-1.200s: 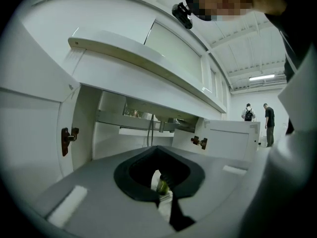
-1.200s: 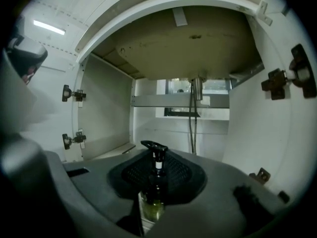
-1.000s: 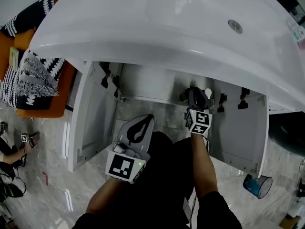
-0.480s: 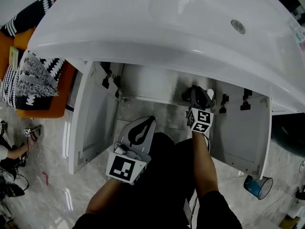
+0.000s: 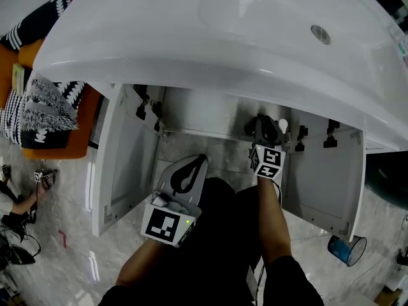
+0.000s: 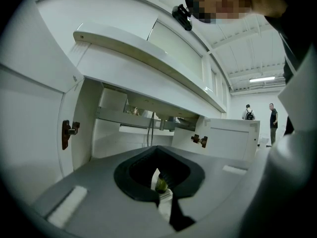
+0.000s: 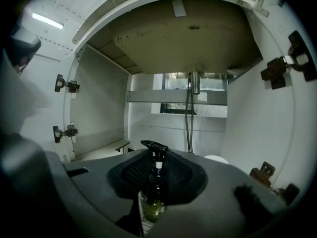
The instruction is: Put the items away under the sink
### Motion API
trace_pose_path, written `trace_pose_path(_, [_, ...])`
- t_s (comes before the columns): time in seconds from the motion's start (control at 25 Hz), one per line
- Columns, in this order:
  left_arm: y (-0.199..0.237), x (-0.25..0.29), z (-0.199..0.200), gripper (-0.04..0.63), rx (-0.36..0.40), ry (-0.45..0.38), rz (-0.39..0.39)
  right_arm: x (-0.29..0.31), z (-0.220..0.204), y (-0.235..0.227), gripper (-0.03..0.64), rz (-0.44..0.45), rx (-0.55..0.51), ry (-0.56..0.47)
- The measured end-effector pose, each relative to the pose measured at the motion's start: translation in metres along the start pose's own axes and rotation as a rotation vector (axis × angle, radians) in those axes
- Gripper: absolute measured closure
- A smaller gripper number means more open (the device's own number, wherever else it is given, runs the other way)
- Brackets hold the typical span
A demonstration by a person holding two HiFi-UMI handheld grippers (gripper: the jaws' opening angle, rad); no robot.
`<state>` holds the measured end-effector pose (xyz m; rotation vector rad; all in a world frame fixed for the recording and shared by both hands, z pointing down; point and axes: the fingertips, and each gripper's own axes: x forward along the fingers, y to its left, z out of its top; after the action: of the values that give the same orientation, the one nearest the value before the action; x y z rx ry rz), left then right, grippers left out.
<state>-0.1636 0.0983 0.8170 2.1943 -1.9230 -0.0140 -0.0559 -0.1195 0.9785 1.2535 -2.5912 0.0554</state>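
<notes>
Little has shifted since a second ago: both grippers sit where they were, though the right gripper's [image 5: 261, 121] jaws have just been easing apart, with the pump bottle [image 7: 155, 182] between them.

Nearest me, at lower centre of the head view, the left gripper [image 5: 196, 161] hangs outside the cabinet [image 5: 191, 113], above the person's dark trousers [image 5: 220, 234]. Its jaws are drawn together. A small olive thing shows in the slit low down, and I cannot tell what it is. Its cube carries a black and white square marker [image 5: 164, 225].

Further in, the right gripper reaches under the sink [image 5: 191, 37], its pads against the upright dark bottle with its black pump head. The pale label at the bottle's foot is too blurred to read.

Beyond it a white rounded thing [image 7: 216, 158] sits low at the right, and the drain pipe [image 7: 189, 118] drops down the back wall. The doors [image 5: 127, 164] stand open on either side, with dark hinges [image 7: 67, 86] on the walls.

Out on the floor I see a blue cup [image 5: 345, 248] at lower right. An orange chair [image 5: 64, 146] with a black and white cushion [image 5: 41, 110] is at the left edge.
</notes>
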Motion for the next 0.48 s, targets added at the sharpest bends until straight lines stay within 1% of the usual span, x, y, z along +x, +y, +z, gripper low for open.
trace_pose_path(0.16, [-0.0009,0.0012,0.0011,0.588,0.003,-0.005,-0.005,0.0003,0.0004,0.0004,0.531,-0.002,-0.001,0.000])
trace_pose_path(0.28, [-0.0032,0.0021,0.0018,0.588,-0.010,0.003,-0.011,-0.0002,0.0006,0.0015,0.525,0.006,-0.004,0.000])
trace_pose_path(0.32, [-0.0038,0.0024,0.0016,0.588,-0.010,0.006,-0.013,-0.0003,0.0008,0.0023,0.493,0.010,-0.008,0.002])
trace_pose_path(0.48, [-0.0079,0.0049,-0.0009,0.588,-0.038,0.047,-0.021,0.0008,0.0028,0.0031,0.479,0.008,-0.017,0.013])
